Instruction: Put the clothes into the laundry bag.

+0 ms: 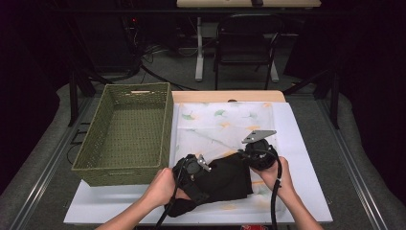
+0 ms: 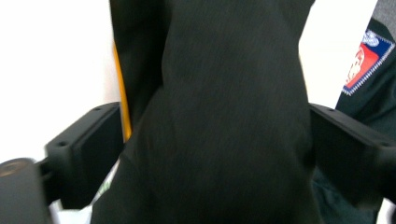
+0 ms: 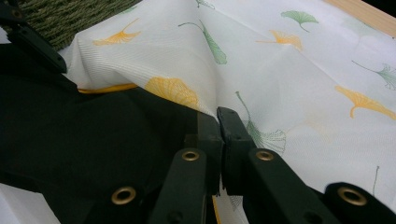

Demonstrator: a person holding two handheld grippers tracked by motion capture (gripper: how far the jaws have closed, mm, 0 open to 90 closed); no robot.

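The left gripper (image 1: 194, 167) sits near the table's front edge, left of centre, with its jaws standing wide apart in the left gripper view. A thick fold of the black garment (image 2: 224, 121) fills the gap between them — whether the pads press the fabric or merely flank it, I cannot tell. The left hand (image 1: 160, 187) grips the tool from the front.

The right gripper (image 3: 218, 135) has its jaws drawn nearly together, pinched at the edge of the black garment (image 3: 93, 140) where it meets the leaf-printed cloth (image 3: 280, 70); the cloth bunches into a ridge just at the tips. In the high view this gripper (image 1: 258, 153) is at the garment's right end, held by the right hand (image 1: 280, 177).

The black garment (image 1: 225, 179) lies crumpled near the front edge of the white table (image 1: 306, 182), between the two grippers, overlapping the front part of the printed cloth (image 1: 225, 122).

A green woven basket (image 1: 93, 155) stands along the table's left edge, just beside the left gripper. The far half of the cloth and the table's right margin are bare — open room there.
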